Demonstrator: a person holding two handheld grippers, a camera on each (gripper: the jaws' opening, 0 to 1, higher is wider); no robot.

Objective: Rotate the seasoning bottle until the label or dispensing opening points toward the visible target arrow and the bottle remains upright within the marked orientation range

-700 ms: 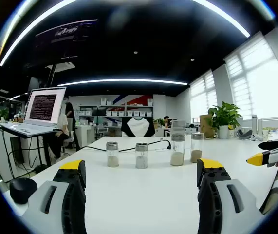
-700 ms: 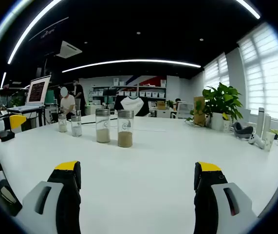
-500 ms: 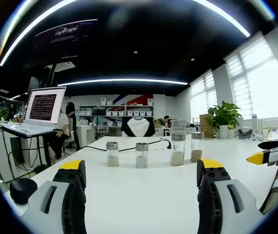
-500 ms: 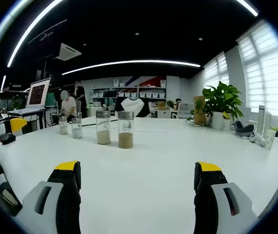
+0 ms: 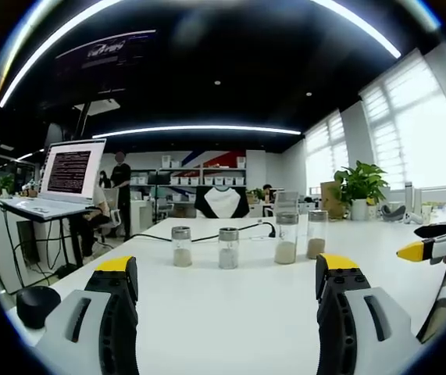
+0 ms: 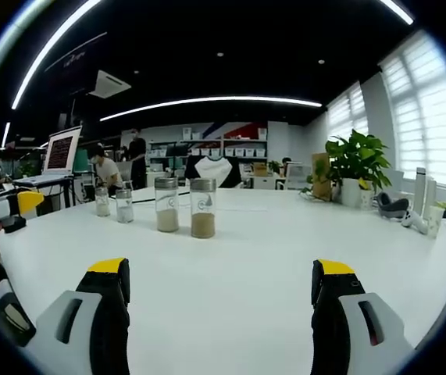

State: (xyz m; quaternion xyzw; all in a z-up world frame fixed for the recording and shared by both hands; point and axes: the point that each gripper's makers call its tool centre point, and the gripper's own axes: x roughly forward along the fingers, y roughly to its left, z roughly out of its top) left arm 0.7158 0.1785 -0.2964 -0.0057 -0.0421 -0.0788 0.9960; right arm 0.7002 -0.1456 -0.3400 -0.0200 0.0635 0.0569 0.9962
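1. A broad white table (image 5: 230,312) stretches ahead of both grippers, with bare top between the jaws and the bottles; in the left gripper view its near left edge falls away beside a small black round object (image 5: 37,303).
2. The left gripper (image 5: 226,273) hangs over the table with its jaws spread wide and nothing between them.
3. The right gripper (image 6: 221,275) is likewise spread wide and holds nothing; its yellow-tipped jaw also shows at the right edge of the left gripper view.
4. Four seasoning bottles (image 5: 228,248) stand upright in a row well ahead of the jaws, apart from both grippers: two short ones on the left, two taller ones (image 5: 286,240) on the right in the left gripper view.
5. In the right gripper view the two taller bottles (image 6: 202,208) stand nearest, just beside each other, each with a metal cap and pale or tan powder in its lower part.
6. A black cable (image 5: 160,237) runs across the table behind the bottles.
7. A laptop (image 5: 62,178) sits on a stand off the table's left side, and a potted plant (image 6: 355,168) stands far right near the windows.
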